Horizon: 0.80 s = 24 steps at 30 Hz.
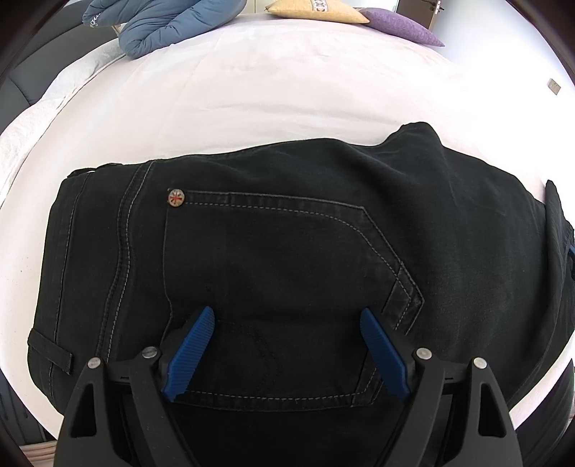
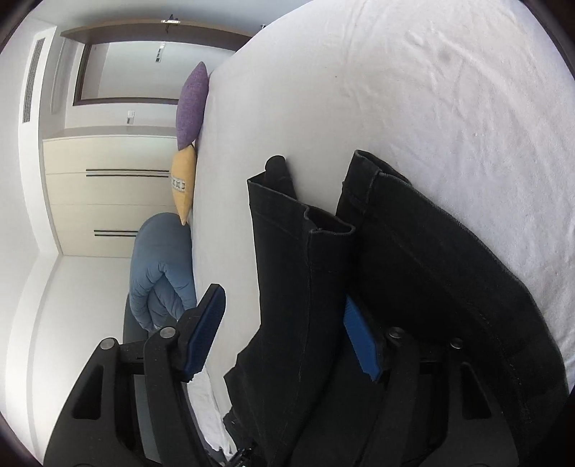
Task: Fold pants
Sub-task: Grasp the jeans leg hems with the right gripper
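Note:
Black jeans (image 1: 287, 251) lie on the white bed sheet (image 1: 251, 93), seat up, with a back pocket and a round rivet (image 1: 176, 198) showing. My left gripper (image 1: 285, 316) is open, its blue fingers spread just over the back pocket, holding nothing. In the right wrist view the camera is rolled sideways. The two leg ends of the jeans (image 2: 309, 258) show their hems. My right gripper (image 2: 284, 305) is open, with one leg end between its fingers; the right blue finger (image 2: 361, 341) sits between the two legs.
A blue padded duvet (image 1: 169, 25), a yellow cushion (image 1: 320, 10) and a purple cushion (image 1: 402, 27) lie at the far end of the bed. A cream wardrobe (image 2: 107, 194) and a doorway (image 2: 143, 68) show beyond the bed.

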Motion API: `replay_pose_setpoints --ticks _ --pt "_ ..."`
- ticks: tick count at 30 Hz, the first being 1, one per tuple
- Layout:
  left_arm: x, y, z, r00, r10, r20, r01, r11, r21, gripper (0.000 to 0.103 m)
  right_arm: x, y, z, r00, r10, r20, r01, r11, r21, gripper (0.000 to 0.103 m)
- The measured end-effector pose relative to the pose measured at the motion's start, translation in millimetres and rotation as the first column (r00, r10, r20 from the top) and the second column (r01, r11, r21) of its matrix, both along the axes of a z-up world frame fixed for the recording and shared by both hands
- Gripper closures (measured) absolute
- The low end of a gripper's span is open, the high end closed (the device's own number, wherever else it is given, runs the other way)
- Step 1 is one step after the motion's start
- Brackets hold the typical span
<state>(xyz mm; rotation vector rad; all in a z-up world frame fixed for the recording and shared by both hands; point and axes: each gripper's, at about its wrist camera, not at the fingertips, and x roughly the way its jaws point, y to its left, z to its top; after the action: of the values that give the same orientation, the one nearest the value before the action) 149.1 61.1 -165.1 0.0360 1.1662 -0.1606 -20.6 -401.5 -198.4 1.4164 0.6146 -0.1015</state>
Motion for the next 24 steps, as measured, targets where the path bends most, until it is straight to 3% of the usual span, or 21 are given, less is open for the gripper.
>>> replay_pose_setpoints --ticks 1,3,4,6,10,14,20,24 --pt "0 0 0 1.000 0.000 0.001 0.000 1.000 0.000 0.019 -3 -2 0 1.000 -0.006 0.003 0.006 1.000 0.002 0.047" --pt "-1 0 0 1.000 -0.001 0.002 0.001 1.000 0.001 0.019 7 -7 0 1.000 -0.007 -0.001 0.007 1.000 -0.001 0.072" --pt "-1 1 0 1.000 -0.001 0.002 0.001 1.000 0.001 0.019 4 -9 -4 1.000 -0.005 -0.006 0.005 1.000 -0.005 0.076" --pt "-1 1 0 1.000 0.000 0.002 0.000 1.000 0.001 0.019 3 -8 -9 0.999 -0.004 -0.033 0.002 0.999 -0.036 0.098" --pt "-1 0 0 1.000 0.001 0.003 -0.001 1.000 0.002 0.018 -5 -2 -1 0.998 -0.030 -0.056 0.023 0.993 -0.114 0.101" --pt "-2 0 1 1.000 0.000 0.004 0.000 1.000 0.003 0.018 -38 11 38 0.998 -0.044 -0.050 0.031 0.968 -0.250 0.101" --pt "1 1 4 1.000 -0.024 -0.009 0.024 1.000 0.005 0.017 -124 21 67 0.989 -0.120 -0.085 0.092 0.955 -0.282 0.101" --pt "6 1 5 0.998 -0.050 -0.026 0.050 0.999 0.009 0.016 -157 28 50 0.976 -0.151 -0.154 0.105 0.958 -0.268 0.101"
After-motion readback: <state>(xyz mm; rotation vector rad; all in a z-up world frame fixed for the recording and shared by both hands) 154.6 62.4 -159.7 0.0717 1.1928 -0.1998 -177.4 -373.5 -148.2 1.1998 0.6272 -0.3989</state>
